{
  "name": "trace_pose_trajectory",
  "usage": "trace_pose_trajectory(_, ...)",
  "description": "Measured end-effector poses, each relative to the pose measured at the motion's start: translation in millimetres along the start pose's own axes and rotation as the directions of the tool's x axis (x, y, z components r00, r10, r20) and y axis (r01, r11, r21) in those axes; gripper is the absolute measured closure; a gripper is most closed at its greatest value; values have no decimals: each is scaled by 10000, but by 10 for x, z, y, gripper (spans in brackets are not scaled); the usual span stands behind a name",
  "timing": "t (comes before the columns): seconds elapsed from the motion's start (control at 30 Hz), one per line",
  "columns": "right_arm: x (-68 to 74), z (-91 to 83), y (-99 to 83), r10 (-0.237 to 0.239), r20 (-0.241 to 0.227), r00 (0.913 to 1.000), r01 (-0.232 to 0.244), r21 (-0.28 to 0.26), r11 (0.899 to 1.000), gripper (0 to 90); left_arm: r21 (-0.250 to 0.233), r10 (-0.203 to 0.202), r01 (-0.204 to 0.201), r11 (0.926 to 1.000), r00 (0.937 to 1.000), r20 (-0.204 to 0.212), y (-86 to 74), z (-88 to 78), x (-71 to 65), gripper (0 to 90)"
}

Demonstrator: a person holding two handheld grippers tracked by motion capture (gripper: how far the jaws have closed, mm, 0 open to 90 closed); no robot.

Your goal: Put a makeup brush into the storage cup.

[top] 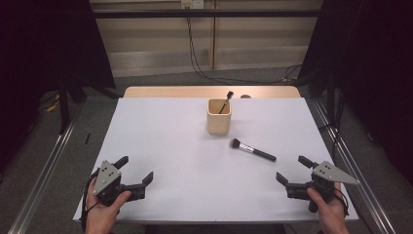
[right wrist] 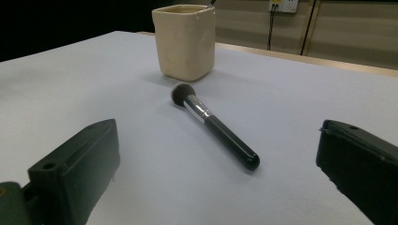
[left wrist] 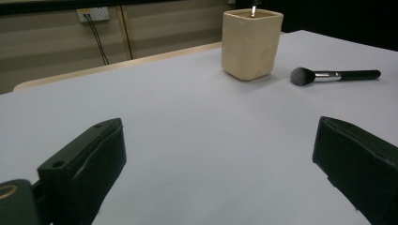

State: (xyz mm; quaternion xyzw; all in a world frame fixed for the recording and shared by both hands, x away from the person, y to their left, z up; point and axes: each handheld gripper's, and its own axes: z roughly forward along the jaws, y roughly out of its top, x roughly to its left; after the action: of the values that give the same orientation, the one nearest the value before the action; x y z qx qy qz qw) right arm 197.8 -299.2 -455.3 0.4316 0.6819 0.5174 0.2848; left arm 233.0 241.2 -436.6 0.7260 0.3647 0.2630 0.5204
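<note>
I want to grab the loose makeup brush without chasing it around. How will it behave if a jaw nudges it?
The makeup brush lies flat on the smooth white table, and its glossy round handle suggests that it would likely roll or skid sideways. It looks rigid and probably light. The soft bristle head should give, so gripping the handle seems safer.

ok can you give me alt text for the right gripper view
A black-handled makeup brush with a silver ferrule and dark bristles lies on a white table, in front of a cream square ceramic cup. The right gripper hovers near the brush's handle end, open and empty, with its two black jaws wide apart at the bottom corners.
</note>
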Motion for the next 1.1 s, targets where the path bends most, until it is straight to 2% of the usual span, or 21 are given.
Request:
trace_pose_trajectory(0.07, -1, 0, -1, -17, 1, 10000, 17, 3, 10000, 0, -119, -2, 2, 9999, 10000, 13, -31, -4, 6, 30)
trace_pose_trajectory(0.17, 2, -2, -2, -35, -20, 10000, 35, 19, 10000, 0, -141, -335, 336, 9993, 9994, 89, -63, -2, 21, 31)
trace_pose_trajectory(0.27, 13, -13, -2, -105, -80, 9999, 105, 9, 9999, 0, -228, -248, 251, 9994, 9996, 151, -53, -15, 20, 31)
trace_pose_trajectory(0.3, 18, -17, 0, -89, -89, 9999, 89, 3, 10000, 0, -268, -352, 357, 9990, 9992, 187, -51, -21, 15, 31)
trace_pose_trajectory(0.53, 31, -22, 10, 98, -253, 9996, -102, -147, 9998, 0, -233, -386, 387, 9990, 9993, 15, -78, -32, 46, 30)
trace_pose_trajectory(0.67, 47, 16, 42, 65, -381, 9993, -69, -119, 9999, 0, -202, -397, 397, 9990, 9992, 32, -86, -26, 68, 30)
trace_pose_trajectory(0.77, 44, 39, 64, 15, -295, 9996, -19, -159, 9999, 0, -105, -302, 301, 9995, 9995, -19, -91, -36, 88, 30)
trace_pose_trajectory(0.9, 46, 60, 87, 26, -309, 9995, -31, -160, 9999, 0, -97, -431, 430, 9990, 9990, -96, -106, -58, 104, 31)
trace_pose_trajectory(1.1, 34, 142, 177, -147, -362, 9992, 142, -144, 9998, 0, -166, -394, 393, 9991, 9992, -76, -86, -57, 78, 30)
